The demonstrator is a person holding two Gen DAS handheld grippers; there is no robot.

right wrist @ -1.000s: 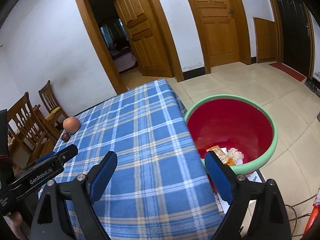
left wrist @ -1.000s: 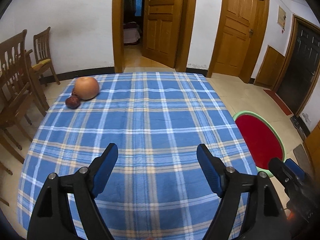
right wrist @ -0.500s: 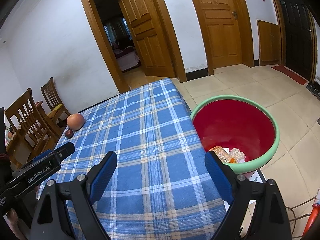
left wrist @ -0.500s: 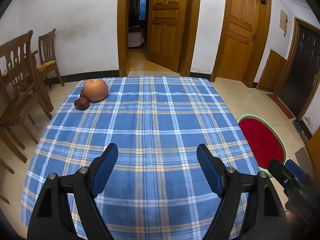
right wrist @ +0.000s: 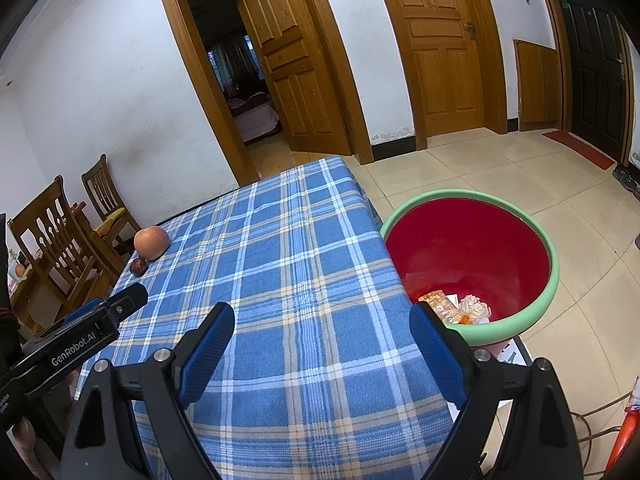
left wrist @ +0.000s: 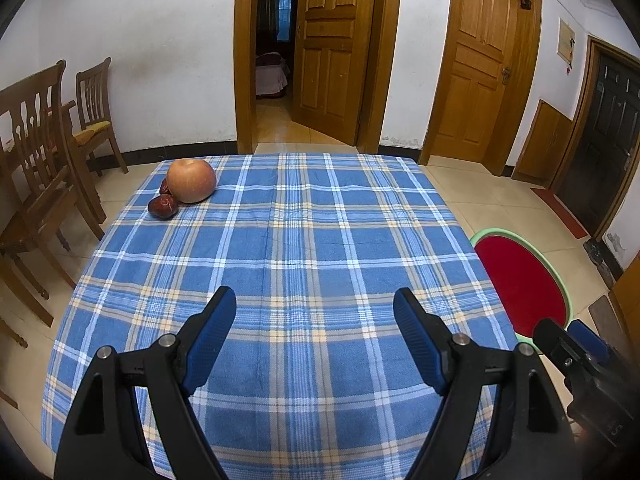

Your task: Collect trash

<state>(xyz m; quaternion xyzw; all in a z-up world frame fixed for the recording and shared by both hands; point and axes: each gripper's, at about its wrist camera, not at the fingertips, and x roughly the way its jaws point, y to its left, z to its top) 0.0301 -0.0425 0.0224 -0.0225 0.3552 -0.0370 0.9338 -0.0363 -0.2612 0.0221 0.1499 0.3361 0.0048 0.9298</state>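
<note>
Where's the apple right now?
The apple sits at the table's far left corner in both views, touching small dark red fruits, near the chairs.

My left camera is looking down along its fingers from the near edge of the table (left wrist: 304, 248), facing the far wall squarely, so the cloth is filling most of its view and the apple (left wrist: 191, 180) is sitting at the far left corner. My right camera is sitting just to the right, near the same edge, tilting down likewise but taking in the table's right side and the basin (right wrist: 520, 320) on the floor beside it. Both are sharing the cloth, the apple, the basin's rim and the open doorway (left wrist: 276, 52) far behind. Each is catching the other tool at its frame's edge.
</note>
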